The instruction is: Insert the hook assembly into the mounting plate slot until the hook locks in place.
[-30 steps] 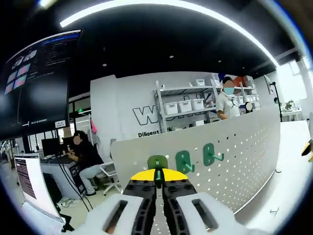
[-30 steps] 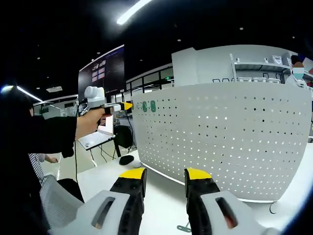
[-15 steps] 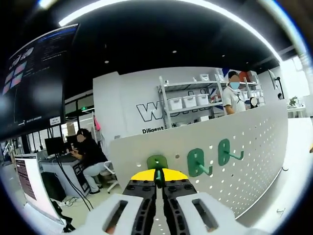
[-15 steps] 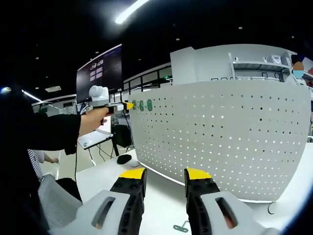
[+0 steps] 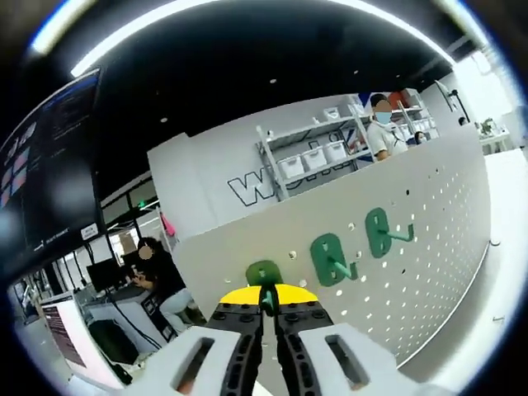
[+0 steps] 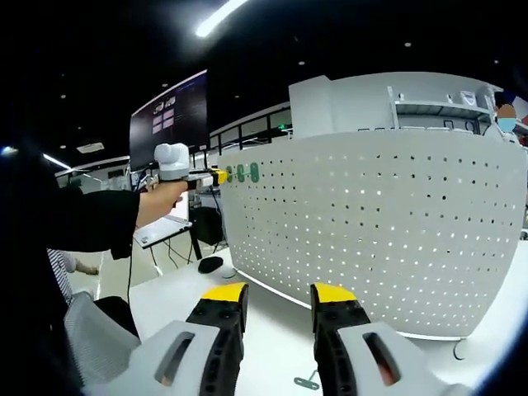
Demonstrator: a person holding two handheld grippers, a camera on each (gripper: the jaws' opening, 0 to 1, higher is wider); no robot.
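My left gripper [image 5: 266, 299] is shut on a green hook assembly [image 5: 264, 275], held just in front of the white perforated mounting plate [image 5: 429, 223] near its left end. To the right of the held piece, two more green hooks [image 5: 334, 260] [image 5: 381, 233] sit on the plate. In the right gripper view a hand holds the left gripper [image 6: 202, 176] against the upper left corner of the mounting plate [image 6: 371, 223], beside the mounted hooks [image 6: 247, 172]. My right gripper [image 6: 276, 301] is open with nothing between its jaws, low above the white table.
A small metal part [image 6: 307, 381] lies on the white table [image 6: 165, 297] in front of the plate. A large dark screen [image 5: 49, 173] hangs at the left. Behind the plate stand shelves with bins [image 5: 309, 157]; a seated person [image 5: 161, 276] and a standing person [image 5: 381, 136] are beyond it.
The left gripper has moved closer to the plate with the hook, and its view has tilted; the mounted hooks look larger. The right gripper has barely moved.
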